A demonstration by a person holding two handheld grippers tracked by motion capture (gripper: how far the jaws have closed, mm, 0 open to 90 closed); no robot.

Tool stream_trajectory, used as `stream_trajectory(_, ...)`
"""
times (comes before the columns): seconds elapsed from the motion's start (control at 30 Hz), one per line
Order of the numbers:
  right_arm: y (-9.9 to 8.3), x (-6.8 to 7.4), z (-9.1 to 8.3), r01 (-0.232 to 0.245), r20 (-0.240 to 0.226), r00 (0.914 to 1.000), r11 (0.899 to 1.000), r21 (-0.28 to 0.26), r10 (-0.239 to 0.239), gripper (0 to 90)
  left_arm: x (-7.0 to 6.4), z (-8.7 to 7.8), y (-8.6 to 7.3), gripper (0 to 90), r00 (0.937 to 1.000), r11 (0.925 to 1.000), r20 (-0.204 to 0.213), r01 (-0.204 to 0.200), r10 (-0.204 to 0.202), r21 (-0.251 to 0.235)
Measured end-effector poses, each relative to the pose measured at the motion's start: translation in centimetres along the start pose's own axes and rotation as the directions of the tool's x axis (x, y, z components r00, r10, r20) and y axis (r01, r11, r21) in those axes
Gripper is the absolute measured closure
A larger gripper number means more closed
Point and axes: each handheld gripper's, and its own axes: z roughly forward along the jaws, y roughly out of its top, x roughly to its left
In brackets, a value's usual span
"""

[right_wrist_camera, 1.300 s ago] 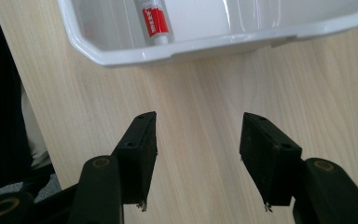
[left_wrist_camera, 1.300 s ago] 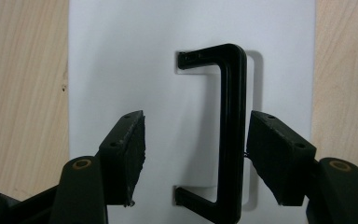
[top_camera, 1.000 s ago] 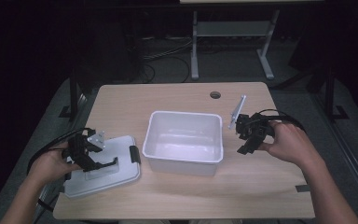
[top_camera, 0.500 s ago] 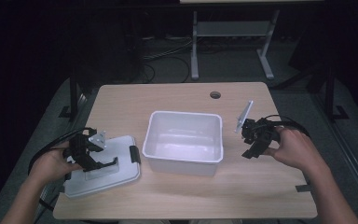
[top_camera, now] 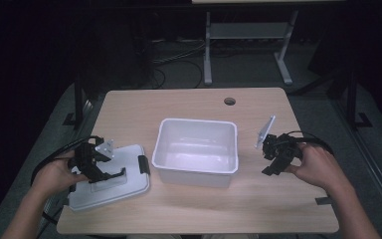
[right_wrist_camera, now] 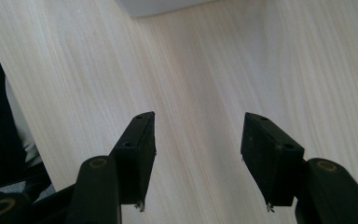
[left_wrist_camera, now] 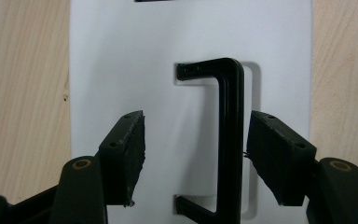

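Left gripper (left_wrist_camera: 193, 154) astride lid handle (left_wrist_camera: 228, 140), bar parallel to jaws

Left hand (top_camera: 54, 174) holds left tongs (left_wrist_camera: 191, 158) low at counter's left, jaws wide apart, pointing down. Right hand (top_camera: 318, 167) holds right tongs (right_wrist_camera: 198, 156) at the right, jaws spread, empty. Both forearms enter from below.

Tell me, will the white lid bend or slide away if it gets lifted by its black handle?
The lid looks like thin flat plastic, so it is probably light and may flex a little. Its handle sits between the open jaws of the left hand-held gripper, toward the right one, and looks stiff. Lying flat on smooth wood, it could slide if nudged.
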Motion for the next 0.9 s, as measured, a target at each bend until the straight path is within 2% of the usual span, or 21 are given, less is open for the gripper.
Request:
stream_trajectory(0.47, -1.8, 0.1, 1.4, -0.036, -0.01, 0.9993, 0.999, -0.022, 0.036, 43.1, 0.0, 0.1, 0.2, 36.7, 1.0, 1.0, -0.001, -0.005, 0.005, -0.002)
stream_trajectory(0.6, -2.3, 0.2, 2.0, -0.042, 0.001, 0.9991, 0.999, 0.004, 0.042, 43.7, 0.0, 0.2, 0.2, 36.7, 1.0, 1.0, 0.002, -0.004, 0.004, -0.002)
stream_trajectory(0.67, -2.7, 0.2, 2.1, -0.048, 0.0, 0.9988, 0.999, -0.019, 0.048, 46.2, 0.0, 0.2, 0.3, 36.6, 1.0, 1.0, 0.004, -0.009, 0.009, -0.003)
stream_trajectory(0.9, -4.2, 0.2, 2.8, -0.084, -0.003, 0.9964, 0.994, -0.065, 0.084, 42.6, 0.0, 0.4, 0.5, 36.6, 0.9999, 0.9999, 0.003, -0.012, 0.012, -0.001)
